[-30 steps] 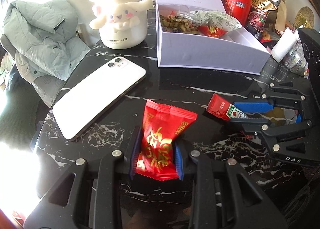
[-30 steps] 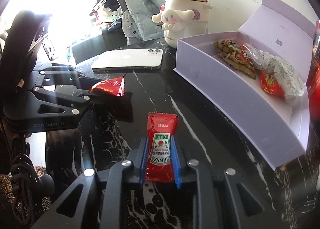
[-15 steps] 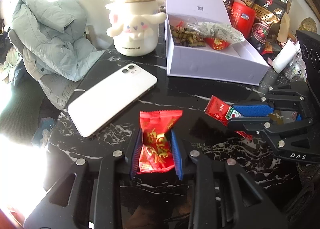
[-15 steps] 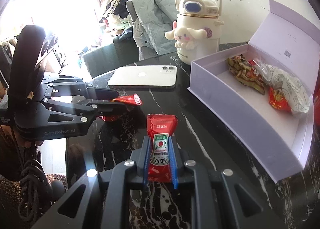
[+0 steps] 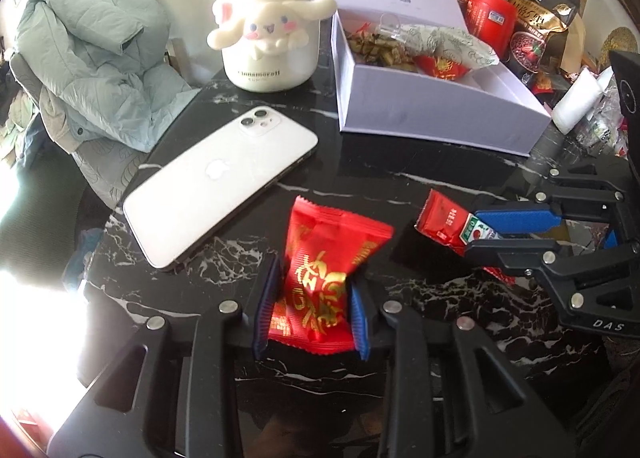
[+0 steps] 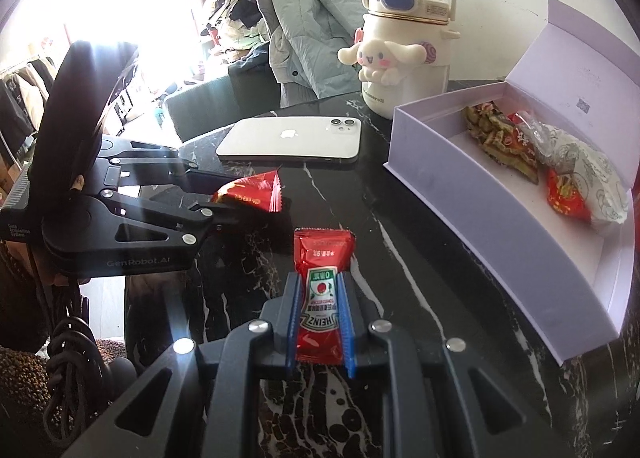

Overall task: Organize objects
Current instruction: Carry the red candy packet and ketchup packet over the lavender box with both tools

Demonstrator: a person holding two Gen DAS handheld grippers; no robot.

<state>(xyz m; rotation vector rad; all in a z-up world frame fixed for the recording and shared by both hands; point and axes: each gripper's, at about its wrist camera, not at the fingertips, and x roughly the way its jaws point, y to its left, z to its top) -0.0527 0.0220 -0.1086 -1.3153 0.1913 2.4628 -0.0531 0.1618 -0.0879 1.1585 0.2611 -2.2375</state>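
Blue pads close on both sides of a red snack packet [image 5: 320, 282] with gold lettering, so the left gripper [image 5: 312, 314] is clamped on it, the wrapper bulging up between the fingers and lifted above the black marble table [image 5: 400, 174]. The right gripper [image 6: 320, 322] grips a ketchup sachet [image 6: 322, 290] the same way, its pads pressing the lower half while the top sticks out free. Both loads hang over the table, side by side and apart from each other.

Just beyond the left jaws lies a white phone [image 5: 220, 182] face down on the marble. Behind it stands a cream bottle [image 5: 268, 26] with a cartoon dog on the front. To the right of that sits an open lilac box [image 5: 432, 114], lid tipped back, already holding green-wrapped sweets, a red packet and a crumpled patterned bag at its far end; the near end of its floor is bare. A pale green jacket [image 5: 100, 62] is draped over a chair past the table's edge.

Judging by this, the step in hand is carrying: both items are picked up and not yet placed. The next move probably calls for bringing each one over the near wall of the box and above the bare floor, one gripper at a time so they do not collide, then loosening the pads.
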